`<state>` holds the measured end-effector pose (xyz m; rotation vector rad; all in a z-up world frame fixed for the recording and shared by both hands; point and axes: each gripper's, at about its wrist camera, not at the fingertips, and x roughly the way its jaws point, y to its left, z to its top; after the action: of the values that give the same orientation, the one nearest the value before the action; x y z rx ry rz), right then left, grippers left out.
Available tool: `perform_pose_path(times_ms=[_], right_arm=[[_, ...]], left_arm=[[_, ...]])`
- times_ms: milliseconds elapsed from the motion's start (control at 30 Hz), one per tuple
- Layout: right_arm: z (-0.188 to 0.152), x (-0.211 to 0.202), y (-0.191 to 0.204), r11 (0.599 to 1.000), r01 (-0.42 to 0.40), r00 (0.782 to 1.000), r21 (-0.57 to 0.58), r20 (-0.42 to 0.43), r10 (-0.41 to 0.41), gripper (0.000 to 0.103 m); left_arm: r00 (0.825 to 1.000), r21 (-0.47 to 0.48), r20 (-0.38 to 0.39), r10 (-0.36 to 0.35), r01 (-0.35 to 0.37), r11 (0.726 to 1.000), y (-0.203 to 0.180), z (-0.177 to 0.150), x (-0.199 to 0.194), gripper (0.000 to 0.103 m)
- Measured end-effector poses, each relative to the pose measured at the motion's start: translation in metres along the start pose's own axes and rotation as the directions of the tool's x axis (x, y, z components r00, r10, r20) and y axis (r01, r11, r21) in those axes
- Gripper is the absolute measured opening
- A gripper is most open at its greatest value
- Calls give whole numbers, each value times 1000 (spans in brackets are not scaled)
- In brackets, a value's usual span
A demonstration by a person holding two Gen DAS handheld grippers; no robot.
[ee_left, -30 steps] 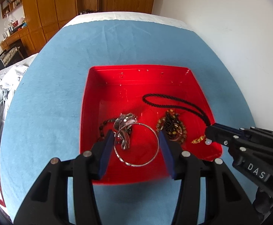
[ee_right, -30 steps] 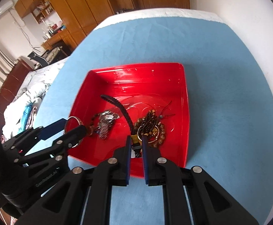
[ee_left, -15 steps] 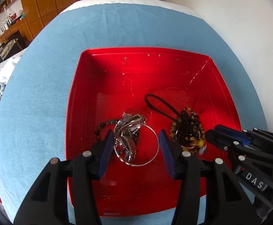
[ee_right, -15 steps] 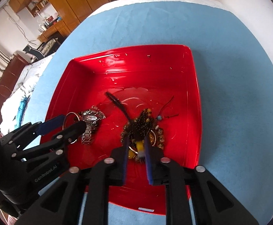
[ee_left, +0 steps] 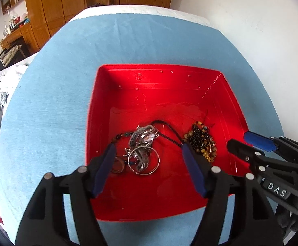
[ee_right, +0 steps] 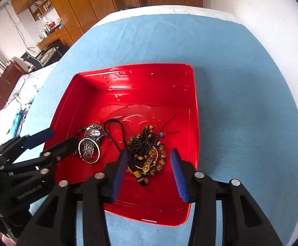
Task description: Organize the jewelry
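Observation:
A red tray (ee_left: 159, 78) (ee_right: 128, 82) sits on the blue cloth. In it lie a silver watch (ee_left: 144, 136) (ee_right: 92, 132), a silver bangle (ee_left: 143, 161) (ee_right: 89, 150), a black cord (ee_left: 169, 132) (ee_right: 116, 131) and a heap of dark and amber beads (ee_left: 202, 141) (ee_right: 146, 149). My left gripper (ee_left: 148, 149) (ee_right: 62, 136) hovers over the bangle; its jaws are opening and the pads touch nothing. My right gripper (ee_right: 150, 153) (ee_left: 239, 139) straddles the bead heap; its jaws are opening too, clear of the beads.
The blue cloth (ee_left: 56, 92) covers a table beside a white wall (ee_left: 251, 20) on the right. A bed with clothes (ee_right: 15, 102) lies to the left, and wooden cupboards (ee_left: 56, 4) stand at the back. A small ring (ee_left: 117, 165) rests by the left finger.
Both grippers have opened. The bangle left the left jaws and now lies on the watch. The gold-ended bead string left the right jaws and rests on the bead heap.

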<state>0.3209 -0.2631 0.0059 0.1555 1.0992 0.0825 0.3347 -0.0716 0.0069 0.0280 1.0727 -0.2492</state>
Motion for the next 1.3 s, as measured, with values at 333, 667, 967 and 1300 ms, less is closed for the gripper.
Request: perform_pose_path(times_ms=[333, 667, 967, 1300], right_arm=[[-11, -29, 6, 998, 47, 996, -47, 72, -43, 81], [-30, -57, 15, 996, 26, 995, -90, 102, -17, 98], [-44, -60, 11, 997, -25, 999, -70, 40, 28, 99], [-59, -50, 6, 998, -58, 997, -16, -47, 57, 99]], left_arm=[[998, -26, 38, 49, -48, 998, 11, -12, -30, 92], [997, -30, 14, 75, -75, 997, 15, -31, -52, 97], [996, -32, 15, 83, -82, 996, 19, -48, -72, 97], [997, -18, -24, 76, -76, 997, 18, -62, -73, 97]])
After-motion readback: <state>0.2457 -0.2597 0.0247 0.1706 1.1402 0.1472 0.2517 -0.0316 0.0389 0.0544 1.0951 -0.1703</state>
